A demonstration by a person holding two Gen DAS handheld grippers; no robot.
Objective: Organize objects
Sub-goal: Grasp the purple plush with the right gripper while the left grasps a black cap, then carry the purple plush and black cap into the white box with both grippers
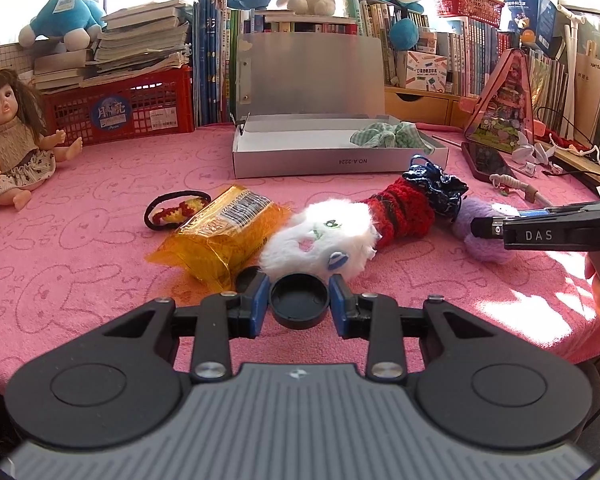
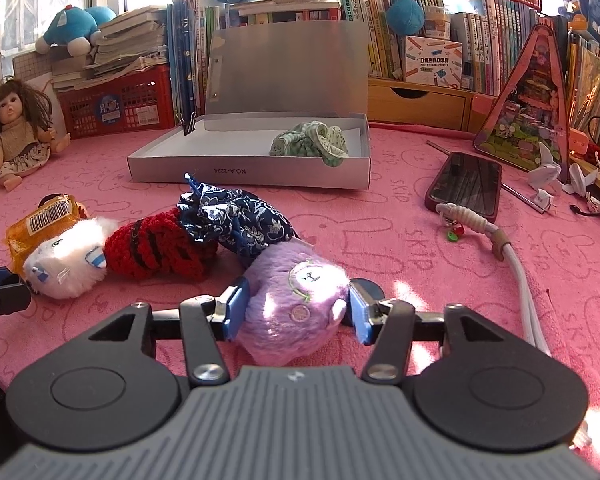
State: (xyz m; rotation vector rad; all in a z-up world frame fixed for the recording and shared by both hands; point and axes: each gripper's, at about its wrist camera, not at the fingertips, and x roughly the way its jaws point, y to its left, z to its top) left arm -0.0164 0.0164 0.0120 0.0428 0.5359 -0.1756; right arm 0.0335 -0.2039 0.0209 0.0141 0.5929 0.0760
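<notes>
Two grippers are at work over the pink towel [image 1: 100, 240], and we take the left wrist view first. Our left gripper [image 1: 299, 298] has its blue pads clamped on a small black round cap [image 1: 298, 300], one pad against each side, held just above the cloth. Directly ahead of the fingertips lies the white plush toy [image 1: 320, 240], touching the yellow packet [image 1: 224, 236] on its left and the red knitted piece [image 1: 400, 212] on its right. Beyond that row, farther from us, the open silver box [image 1: 340, 160] sits with a green checked cloth [image 1: 388, 136] in its right end. From the right edge the right gripper [image 1: 488, 228] reaches in, its tip at the purple plush toy [image 1: 480, 232].

In the right wrist view, the purple plush toy [image 2: 296, 304] sits between the right gripper [image 2: 296, 308] pads, its long axis running away from us toward the navy patterned pouch [image 2: 236, 216], which it touches. The left pad presses the fur; the right pad looks just at the fur's edge, so we judge the fingers partly apart and not yet firmly clamped. The silver box [image 2: 252, 168] lies straight ahead and slightly left, past the pouch. A phone [image 2: 466, 184] and white cord [image 2: 516, 272] lie to the right, well clear.

We judge the right hand nearer to the purple toy, and the coming move turns on lifting it over the pouch to the box.
</notes>
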